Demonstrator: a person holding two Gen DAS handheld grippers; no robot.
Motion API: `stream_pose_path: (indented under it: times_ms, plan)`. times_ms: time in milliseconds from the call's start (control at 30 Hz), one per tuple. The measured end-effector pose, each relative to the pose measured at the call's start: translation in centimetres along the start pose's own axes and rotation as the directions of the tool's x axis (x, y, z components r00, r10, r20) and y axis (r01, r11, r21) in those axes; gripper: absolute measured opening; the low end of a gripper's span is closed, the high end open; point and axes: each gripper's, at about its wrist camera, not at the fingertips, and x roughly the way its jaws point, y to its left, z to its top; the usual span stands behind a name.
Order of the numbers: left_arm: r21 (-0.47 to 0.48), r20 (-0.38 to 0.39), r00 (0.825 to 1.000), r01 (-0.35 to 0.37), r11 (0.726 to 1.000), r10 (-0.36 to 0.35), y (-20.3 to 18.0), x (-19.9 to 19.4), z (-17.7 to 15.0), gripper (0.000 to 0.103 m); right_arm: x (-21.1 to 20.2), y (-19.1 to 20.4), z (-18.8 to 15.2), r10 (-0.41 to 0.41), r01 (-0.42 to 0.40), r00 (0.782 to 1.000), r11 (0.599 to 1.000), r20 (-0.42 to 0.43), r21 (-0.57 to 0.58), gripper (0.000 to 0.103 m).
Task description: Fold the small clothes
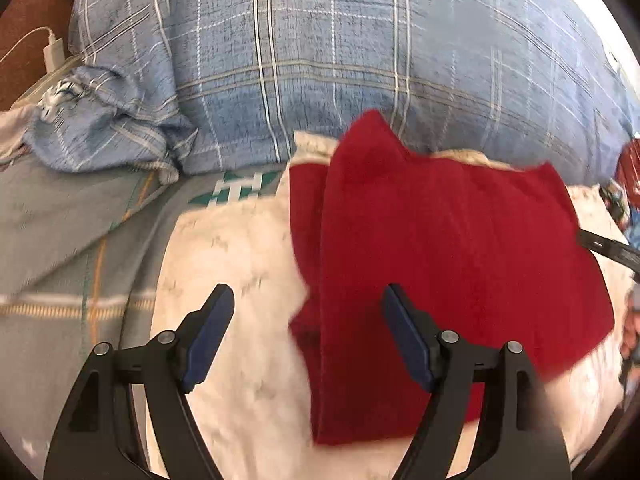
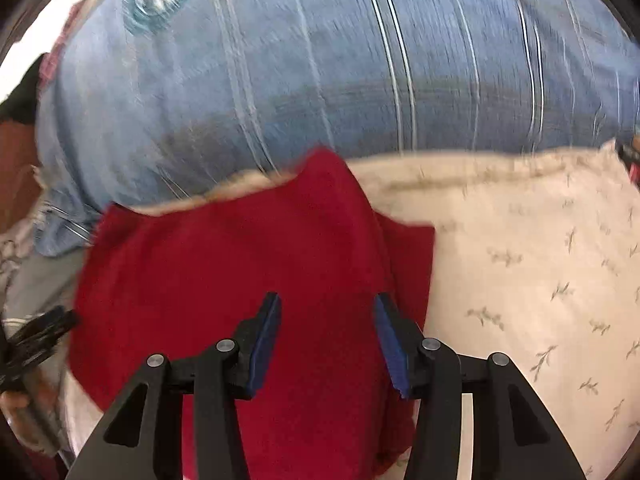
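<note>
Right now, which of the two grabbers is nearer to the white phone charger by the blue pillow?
Left. The left gripper hovers open over the red cloth's left edge, the side where the charger lies. The right gripper is over the cloth's opposite side, farther away.

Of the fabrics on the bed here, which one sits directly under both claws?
The red cloth: plain red, partly folded, lying on the cream leaf-print pillow. The blue checked pillow lies beyond it, farther from the claws.

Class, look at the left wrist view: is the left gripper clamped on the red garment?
No: the left gripper stands open above the red garment, pinching nothing.
</note>
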Motion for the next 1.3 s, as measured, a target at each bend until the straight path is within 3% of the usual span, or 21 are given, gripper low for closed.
stream_pose_path:
  times_ms: [100, 333, 500, 633, 767, 1067, 1300]
  plan:
    - [-0.026, -0.018, 1.0, 0.0, 1.0, -0.001, 0.8, -0.8, -1.6, 0.076, -1.0, 1.3, 0.3, -0.02, 0.02, 1.0, 1.0, 0.013, -0.014, 0.051]
    - [-0.141, -0.037, 0.998, 0.037, 0.989, -0.042, 2.6, -0.1, -4.3, 0.077, -2.9, 9.6, 0.6, 0.142, -0.133, 0.989, 0.975, 0.038, -0.179, 0.051]
    - [-0.119, -0.006, 0.999, 0.046, 0.992, -0.047, 2.4, 0.4, -4.7, 0.077, 0.9, 18.1, 0.7, 0.198, -0.193, 0.98, 0.918, -0.024, -0.345, 0.05]
    - [-0.102, 0.003, 0.999, 0.049, 0.994, -0.049, 2.4, 1.1, -4.9, 0.08, 4.4, 23.3, 1.4, 0.223, -0.231, 0.973, 0.893, -0.065, -0.386, 0.049]
    - [-0.086, 0.011, 0.998, 0.055, 0.995, -0.055, 2.5, 1.2, -4.9, 0.08, 8.3, 28.2, 1.7, 0.166, -0.189, 0.982, 0.86, -0.089, -0.474, 0.049]
    - [-0.102, 0.004, 0.997, 0.081, 0.992, -0.081, 2.7, 1.1, -4.3, 0.08, 12.6, 29.8, 2.5, 0.12, -0.142, 0.99, 0.885, -0.077, -0.444, 0.055]
    - [-0.099, 0.009, 0.996, 0.09, 0.991, -0.089, 2.4, 1.1, -4.0, 0.08, 9.2, 28.7, 2.8, 0.171, -0.182, 0.983, 0.891, -0.066, -0.416, 0.053]
